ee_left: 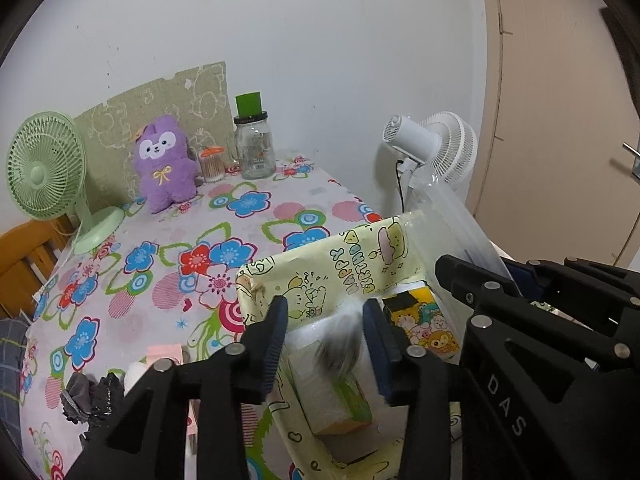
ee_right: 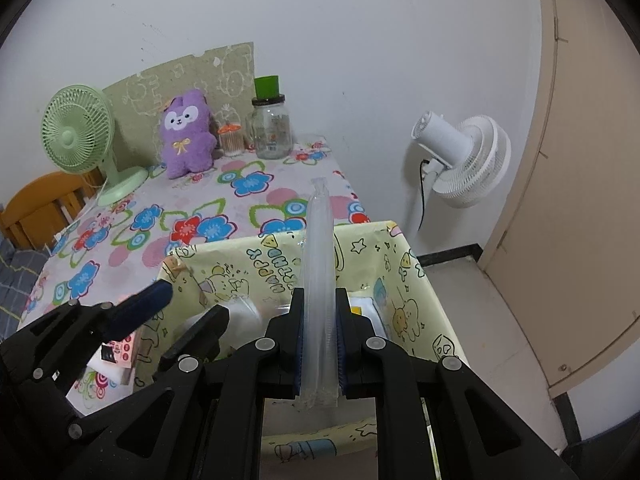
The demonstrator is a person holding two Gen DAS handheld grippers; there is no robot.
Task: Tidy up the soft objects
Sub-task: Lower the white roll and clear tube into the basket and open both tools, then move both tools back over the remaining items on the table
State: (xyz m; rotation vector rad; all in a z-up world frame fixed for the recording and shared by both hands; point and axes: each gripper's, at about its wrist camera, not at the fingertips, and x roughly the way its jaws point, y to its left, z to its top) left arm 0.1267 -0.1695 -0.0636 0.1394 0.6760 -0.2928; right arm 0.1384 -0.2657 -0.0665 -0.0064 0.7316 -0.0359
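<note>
The right tool (ee_right: 319,344) pinches a clear packet (ee_right: 319,264) upright over the box (ee_right: 404,300), seemingly for dropping in; the left tool (ee_left: 325,334), at nine o'clock, gapes over tissues (ee_left: 340,384).

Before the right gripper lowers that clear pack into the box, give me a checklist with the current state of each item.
1. Right gripper clamped on the clear plastic pack: ok.
2. Pack above the yellow cartoon box: ok, it stands upright over the opening.
3. Left gripper empty: ok, open, fingers either side of a white roll, not gripping.
4. Left gripper out of the drop path: not ok, it sits inside the box.
5. Free space in the box: cannot tell; roll and yellow tissue pack fill much of it.
6. Purple plush stowed: not ok, on the table.
</note>
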